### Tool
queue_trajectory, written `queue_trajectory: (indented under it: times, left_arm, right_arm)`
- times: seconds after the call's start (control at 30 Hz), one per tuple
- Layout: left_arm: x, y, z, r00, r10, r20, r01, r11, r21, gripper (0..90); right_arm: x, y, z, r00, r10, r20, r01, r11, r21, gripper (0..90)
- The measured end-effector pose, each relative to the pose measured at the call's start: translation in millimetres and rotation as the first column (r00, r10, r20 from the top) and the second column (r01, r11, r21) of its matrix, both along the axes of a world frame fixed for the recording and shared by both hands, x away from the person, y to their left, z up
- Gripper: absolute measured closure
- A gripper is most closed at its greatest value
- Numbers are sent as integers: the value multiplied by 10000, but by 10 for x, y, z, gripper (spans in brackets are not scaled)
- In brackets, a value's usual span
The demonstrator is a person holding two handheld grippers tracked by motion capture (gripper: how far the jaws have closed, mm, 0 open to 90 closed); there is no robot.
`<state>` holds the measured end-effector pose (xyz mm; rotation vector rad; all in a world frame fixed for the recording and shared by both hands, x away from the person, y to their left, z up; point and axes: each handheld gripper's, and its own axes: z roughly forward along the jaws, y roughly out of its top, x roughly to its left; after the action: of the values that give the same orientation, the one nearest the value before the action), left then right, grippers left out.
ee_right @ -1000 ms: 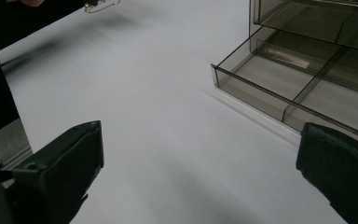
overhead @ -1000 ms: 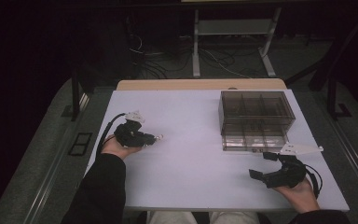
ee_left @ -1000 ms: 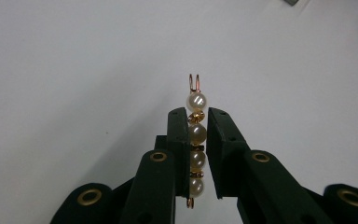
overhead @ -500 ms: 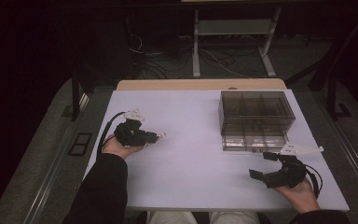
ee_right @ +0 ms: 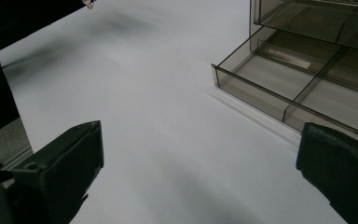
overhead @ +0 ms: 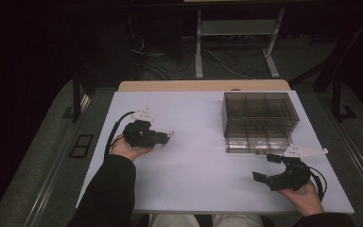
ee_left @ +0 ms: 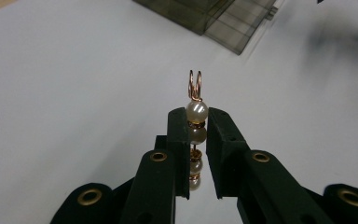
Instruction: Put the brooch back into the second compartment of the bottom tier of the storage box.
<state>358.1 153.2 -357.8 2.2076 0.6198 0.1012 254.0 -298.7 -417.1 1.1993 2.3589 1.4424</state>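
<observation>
My left gripper [overhead: 163, 138] hovers over the left half of the white table [overhead: 194, 156], shut on a pearl earring [ee_left: 196, 122]: a string of pearls with gold spacers and a copper wire hook sticking out past the jaws. The earring's tip [overhead: 170, 135] shows small in the high view. A smoky clear drawer box [overhead: 259, 120] stands at the right rear, its bottom drawer [ee_right: 303, 88] pulled out and divided into compartments. My right gripper [overhead: 264, 169] stands open near the front right, just in front of that drawer, nothing between its jaws.
The drawer's compartments look bare apart from faint pale items farther back [ee_right: 284, 55]. The table's wooden rear edge [overhead: 203, 85] lies behind the white surface. Cables and a metal stand [overhead: 236, 38] are on the floor beyond the table.
</observation>
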Motion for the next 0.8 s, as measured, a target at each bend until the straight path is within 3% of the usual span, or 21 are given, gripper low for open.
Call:
queue_trajectory:
  times: [0.8]
  left_arm:
    - [27,-370,131,9972,-722,203,727,9971,-221,791]
  right_arm:
    - [-8,-9,7,10000,-22,19,22,10000,31,4]
